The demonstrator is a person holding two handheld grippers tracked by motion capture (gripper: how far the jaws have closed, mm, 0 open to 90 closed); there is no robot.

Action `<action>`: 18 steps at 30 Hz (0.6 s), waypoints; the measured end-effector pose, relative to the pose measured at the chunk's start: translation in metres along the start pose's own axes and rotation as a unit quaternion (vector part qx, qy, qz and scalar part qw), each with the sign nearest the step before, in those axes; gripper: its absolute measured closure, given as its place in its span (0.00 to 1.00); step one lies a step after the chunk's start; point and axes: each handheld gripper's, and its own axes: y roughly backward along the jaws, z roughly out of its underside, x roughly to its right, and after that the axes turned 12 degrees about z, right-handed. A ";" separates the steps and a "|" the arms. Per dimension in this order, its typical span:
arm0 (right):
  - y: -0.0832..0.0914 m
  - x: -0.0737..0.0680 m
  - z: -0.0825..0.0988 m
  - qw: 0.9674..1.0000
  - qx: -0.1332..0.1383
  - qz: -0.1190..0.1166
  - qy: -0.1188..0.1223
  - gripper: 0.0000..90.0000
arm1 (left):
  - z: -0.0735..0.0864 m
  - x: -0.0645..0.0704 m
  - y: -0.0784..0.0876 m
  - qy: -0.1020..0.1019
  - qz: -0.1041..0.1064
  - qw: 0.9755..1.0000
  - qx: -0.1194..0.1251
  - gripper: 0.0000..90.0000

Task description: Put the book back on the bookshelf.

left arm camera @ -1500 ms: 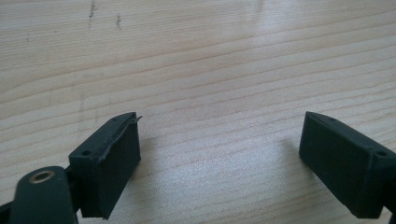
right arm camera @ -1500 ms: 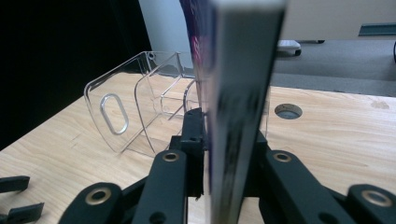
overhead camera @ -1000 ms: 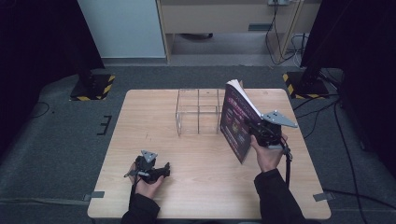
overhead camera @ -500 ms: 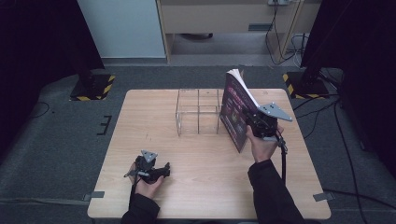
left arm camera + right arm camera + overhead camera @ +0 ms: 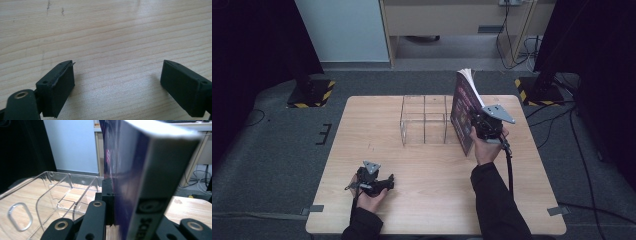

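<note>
The right gripper (image 5: 484, 131) is clamped on a thick purple book (image 5: 463, 107), holding it upright just off the right end of the clear acrylic organizer (image 5: 424, 120) at the far middle of the table (image 5: 362, 125). Judging by that, the step in hand is carrying the book to a compartment — the next move calls for lining its lower edge over the right-hand slot and lowering it straight, without knocking the thin divider walls. The left gripper (image 5: 371, 183) rests at the near left, jaws wide and empty, well apart from the organizer.
</note>
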 end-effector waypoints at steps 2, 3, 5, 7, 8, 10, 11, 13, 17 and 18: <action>-0.003 -0.002 0.003 1.000 0.000 0.004 0.001 0.92 | 0.000 0.000 0.000 0.000 0.000 1.000 0.000 0.12; -0.004 -0.003 0.004 1.000 0.000 0.006 0.000 0.92 | 0.000 0.000 0.000 0.000 0.000 1.000 0.000 0.12; -0.006 -0.005 0.007 1.000 0.001 0.011 0.002 0.92 | 0.000 0.000 0.000 0.000 0.000 1.000 0.000 0.12; -0.007 -0.006 0.008 1.000 0.005 0.015 -0.001 0.92 | 0.000 0.000 0.000 0.000 0.000 1.000 0.000 0.12; -0.008 -0.006 0.008 1.000 0.005 0.016 -0.002 0.92 | 0.000 0.000 0.000 0.000 0.000 1.000 0.000 0.12; -0.009 -0.005 0.008 1.000 0.004 0.019 -0.005 0.92 | 0.000 0.000 0.000 0.000 0.000 1.000 0.000 0.12; -0.009 -0.005 0.008 1.000 0.003 0.020 -0.007 0.92 | 0.000 0.000 0.000 0.000 0.000 1.000 0.000 0.12; -0.010 -0.005 0.008 1.000 0.002 0.021 -0.009 0.92 | 0.000 0.000 0.000 0.000 0.000 1.000 0.000 0.12; -0.011 -0.005 0.005 1.000 -0.008 0.020 -0.004 0.92 | 0.000 0.000 0.000 0.000 0.000 1.000 0.000 0.12; -0.011 -0.005 0.004 1.000 -0.012 0.020 -0.004 0.92 | 0.000 0.000 0.000 0.000 0.000 1.000 0.000 0.12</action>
